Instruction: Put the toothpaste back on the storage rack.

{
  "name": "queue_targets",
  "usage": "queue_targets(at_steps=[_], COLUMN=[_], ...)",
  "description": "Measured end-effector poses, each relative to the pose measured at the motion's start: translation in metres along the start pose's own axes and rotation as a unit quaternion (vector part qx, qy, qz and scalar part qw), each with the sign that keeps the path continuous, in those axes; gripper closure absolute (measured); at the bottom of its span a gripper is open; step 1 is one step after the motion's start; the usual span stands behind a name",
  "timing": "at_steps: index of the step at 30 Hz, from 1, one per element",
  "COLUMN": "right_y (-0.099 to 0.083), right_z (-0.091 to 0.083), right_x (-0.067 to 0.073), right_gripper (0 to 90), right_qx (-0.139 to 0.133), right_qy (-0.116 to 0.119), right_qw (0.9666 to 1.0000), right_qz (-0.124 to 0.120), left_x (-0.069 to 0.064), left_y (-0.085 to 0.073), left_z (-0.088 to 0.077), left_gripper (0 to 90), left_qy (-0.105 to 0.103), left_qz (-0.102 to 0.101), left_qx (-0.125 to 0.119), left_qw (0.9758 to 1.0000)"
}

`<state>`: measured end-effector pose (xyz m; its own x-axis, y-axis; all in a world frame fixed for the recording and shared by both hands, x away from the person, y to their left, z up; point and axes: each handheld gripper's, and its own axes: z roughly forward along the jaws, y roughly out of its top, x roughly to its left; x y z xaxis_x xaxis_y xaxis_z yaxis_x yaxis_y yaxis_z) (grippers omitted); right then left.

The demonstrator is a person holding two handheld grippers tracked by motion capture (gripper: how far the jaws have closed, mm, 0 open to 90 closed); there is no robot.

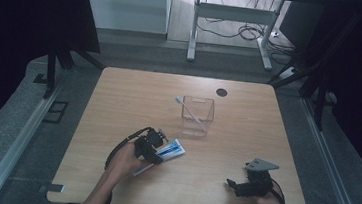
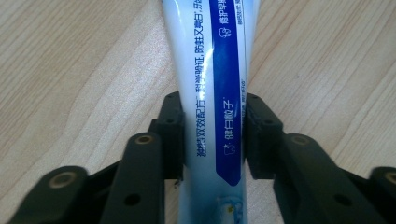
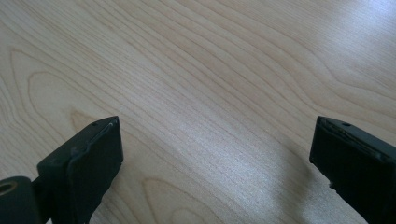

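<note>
Toothpaste tube (image 2: 212,93), clamped across its width by the left hand-held gripper (image 2: 212,135), lies flat, long axis running up-right toward the clear box (image 1: 197,116).

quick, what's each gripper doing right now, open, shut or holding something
Left gripper: shut on the toothpaste tube, which lies on the table.
Right gripper: open, nothing between its jaws, over bare table.

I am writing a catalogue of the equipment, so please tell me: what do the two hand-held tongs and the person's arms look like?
Both are black, angular plastic tongs. The left tongs trail a black looped cable, and their jaws show round screw holes with brass-coloured inserts. The right tongs carry a grey three-cornered plate on top, have flat, blocky black pads and also trail a black cable. The forearms are bare, with no sleeves in view.
</note>
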<state>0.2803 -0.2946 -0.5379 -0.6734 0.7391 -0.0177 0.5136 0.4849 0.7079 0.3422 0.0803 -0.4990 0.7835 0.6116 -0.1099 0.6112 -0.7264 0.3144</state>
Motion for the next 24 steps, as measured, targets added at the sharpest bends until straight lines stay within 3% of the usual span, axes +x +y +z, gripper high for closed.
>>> queue_targets(at_steps=[11,24], right_y=[0.000,0.000], right_z=[-0.001,-0.001], right_x=[0.000,-0.001], right_gripper=[2.5,2.5], right_qx=[-0.002,-0.002], right_qy=[-0.002,-0.003], right_qw=[1.0000,1.0000], right_qz=[0.001,0.000], left_x=[0.004,-0.001], left_y=[-0.004,0.001], left_z=[-0.004,-0.021], left_gripper=[71.6,72.1], left_qy=[-0.019,-0.020], left_qz=[-0.014,-0.009], left_qx=[-0.023,-0.057], left_qw=[0.9995,0.9982])
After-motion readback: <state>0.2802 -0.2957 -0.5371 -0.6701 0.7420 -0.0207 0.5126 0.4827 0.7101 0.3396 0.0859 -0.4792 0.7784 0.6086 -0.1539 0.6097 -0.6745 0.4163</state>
